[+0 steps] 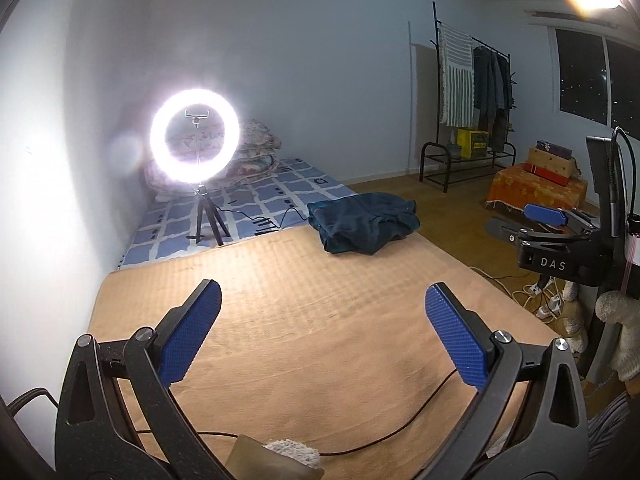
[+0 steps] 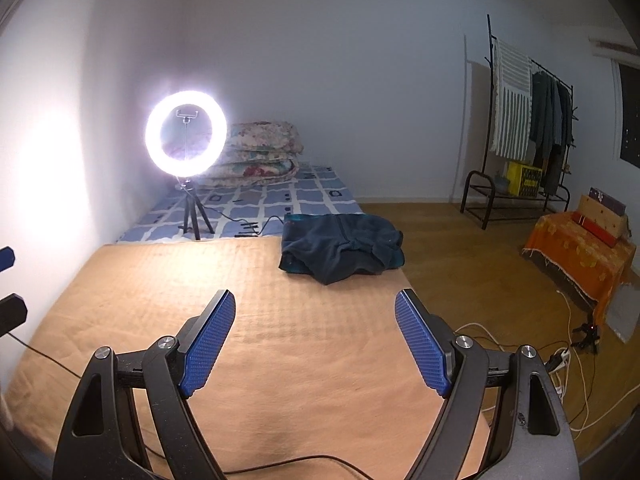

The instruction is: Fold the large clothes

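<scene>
A dark blue garment (image 1: 362, 222) (image 2: 340, 246) lies in a loosely folded heap at the far right corner of a tan blanket (image 1: 320, 300) (image 2: 280, 340) spread on the floor. My left gripper (image 1: 323, 292) hangs over the near part of the blanket, open wide, with nothing between its blue pads. My right gripper (image 2: 316, 298) is also open and empty, well short of the garment. In the left wrist view the right gripper (image 1: 520, 220) shows at the right edge. The left gripper's fingertips (image 2: 6, 258) peek in at the left edge of the right wrist view.
A lit ring light (image 1: 195, 136) on a small tripod stands on a blue checked sheet (image 1: 280, 196) behind the blanket, with folded quilts (image 1: 256, 152) beyond. A thin cable (image 1: 360, 444) crosses the near blanket. A clothes rack (image 2: 520, 128), orange-covered boxes (image 2: 580, 248) and floor cables (image 2: 576, 360) sit right.
</scene>
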### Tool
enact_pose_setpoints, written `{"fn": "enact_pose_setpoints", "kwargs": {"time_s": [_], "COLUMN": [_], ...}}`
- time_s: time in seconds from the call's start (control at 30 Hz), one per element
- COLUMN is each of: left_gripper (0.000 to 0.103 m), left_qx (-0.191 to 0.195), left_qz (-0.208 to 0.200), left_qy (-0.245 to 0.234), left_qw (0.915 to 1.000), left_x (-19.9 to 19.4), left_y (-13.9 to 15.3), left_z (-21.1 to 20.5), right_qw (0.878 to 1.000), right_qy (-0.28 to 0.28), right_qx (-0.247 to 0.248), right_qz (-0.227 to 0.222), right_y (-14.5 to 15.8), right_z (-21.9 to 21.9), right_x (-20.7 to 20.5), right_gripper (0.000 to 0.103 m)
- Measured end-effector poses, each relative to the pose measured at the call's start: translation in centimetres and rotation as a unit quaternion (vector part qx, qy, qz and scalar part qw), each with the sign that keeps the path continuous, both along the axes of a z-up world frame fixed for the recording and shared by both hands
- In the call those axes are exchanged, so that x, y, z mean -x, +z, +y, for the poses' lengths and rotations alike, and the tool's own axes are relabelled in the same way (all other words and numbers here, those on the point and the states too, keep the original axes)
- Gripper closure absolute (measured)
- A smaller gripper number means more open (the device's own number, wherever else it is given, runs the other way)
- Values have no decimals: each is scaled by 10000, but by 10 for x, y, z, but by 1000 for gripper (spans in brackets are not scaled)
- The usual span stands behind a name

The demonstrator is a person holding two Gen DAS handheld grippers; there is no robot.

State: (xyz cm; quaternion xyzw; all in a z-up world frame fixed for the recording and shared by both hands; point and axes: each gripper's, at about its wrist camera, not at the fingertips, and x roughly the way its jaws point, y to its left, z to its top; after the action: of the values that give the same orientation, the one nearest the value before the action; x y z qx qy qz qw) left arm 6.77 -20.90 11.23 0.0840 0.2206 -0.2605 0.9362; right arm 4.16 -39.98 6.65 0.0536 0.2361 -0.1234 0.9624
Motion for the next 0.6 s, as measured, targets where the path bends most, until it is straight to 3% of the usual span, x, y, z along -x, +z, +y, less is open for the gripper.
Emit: {"fn": "enact_pose_setpoints", "kwargs": {"time_s": [0.6], "left_gripper": [0], "left_qx": [-20], "left_qz": [-216], "left_qy": [149], "left_qw": [9997], "left_x": [11], "left_y": [5], "left_z": [11], "right_qw": [9999], "right_qy": [1], "right_qx": [-35], "right_qz": [-164], "right_y": [7], "right_z": [4], "right_x": [9], "right_gripper": [21]}}
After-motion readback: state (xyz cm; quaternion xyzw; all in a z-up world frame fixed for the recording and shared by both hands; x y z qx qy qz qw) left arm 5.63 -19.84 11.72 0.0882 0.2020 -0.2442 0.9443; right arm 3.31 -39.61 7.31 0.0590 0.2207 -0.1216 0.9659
